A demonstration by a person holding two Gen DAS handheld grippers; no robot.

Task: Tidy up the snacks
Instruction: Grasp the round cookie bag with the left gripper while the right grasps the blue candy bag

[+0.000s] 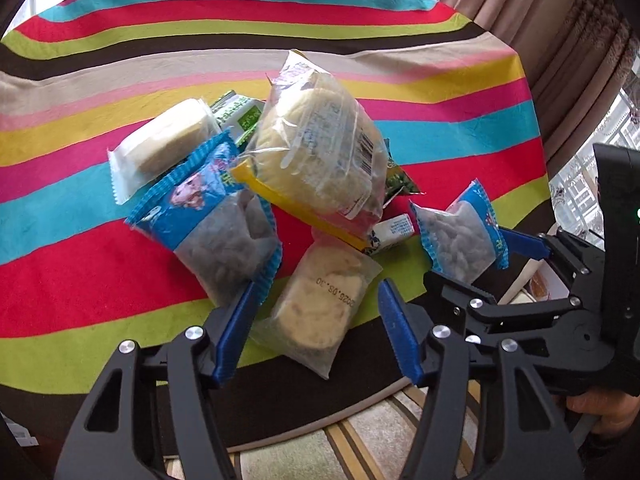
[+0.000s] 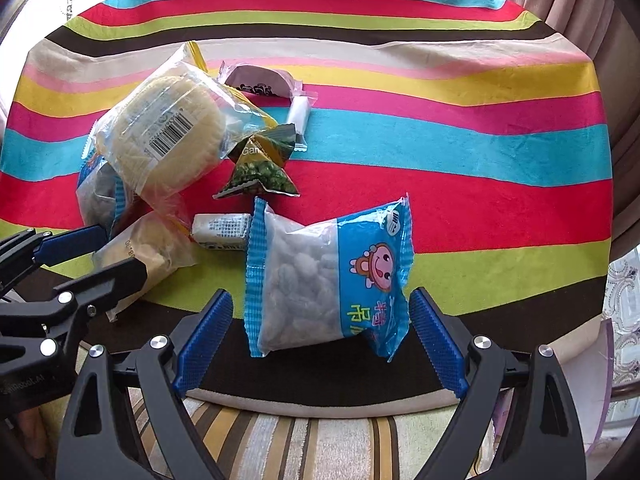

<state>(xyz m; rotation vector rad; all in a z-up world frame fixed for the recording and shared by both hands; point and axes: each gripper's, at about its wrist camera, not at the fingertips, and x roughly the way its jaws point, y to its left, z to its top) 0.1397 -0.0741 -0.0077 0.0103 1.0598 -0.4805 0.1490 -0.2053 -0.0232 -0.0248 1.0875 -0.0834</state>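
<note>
Counting from my two wrist views, I log the snacks piled on the striped counter point(image 1: 100, 272) as follows.

Blue-edged bags of pale puffed pieces: two. One point(image 1: 208, 224) leans at the left of the heap; the other point(image 2: 328, 276) stands apart at the near edge, between the pads of my right hand-held gripper point(image 2: 320, 344). Those jaws are spread, with a gap on each side of the bag.

Clear packs with a round pale cake: three seen. One large pack with a yellow end and barcode point(image 1: 316, 148) tops the heap. A white-wrapped one point(image 1: 160, 144) lies behind at left. A date-stamped one point(image 1: 320, 308) lies nearest my left hand-held gripper point(image 1: 316, 332). That one's jaws are apart, and the date-stamped pack sits between the pads without visible pressing.

Green pea packets: two, one point(image 2: 260, 176) whole, one point(image 2: 276, 140) half hidden.

Small white carton point(image 2: 220, 228): one, partly under the heap.

Pink-edged wrapper point(image 2: 264, 82): one at the back, contents unreadable.

White stick packet point(image 2: 300, 112): one, markings too small.

A green-and-white pack point(image 1: 236, 114) is mostly buried; I cannot name it.
</note>
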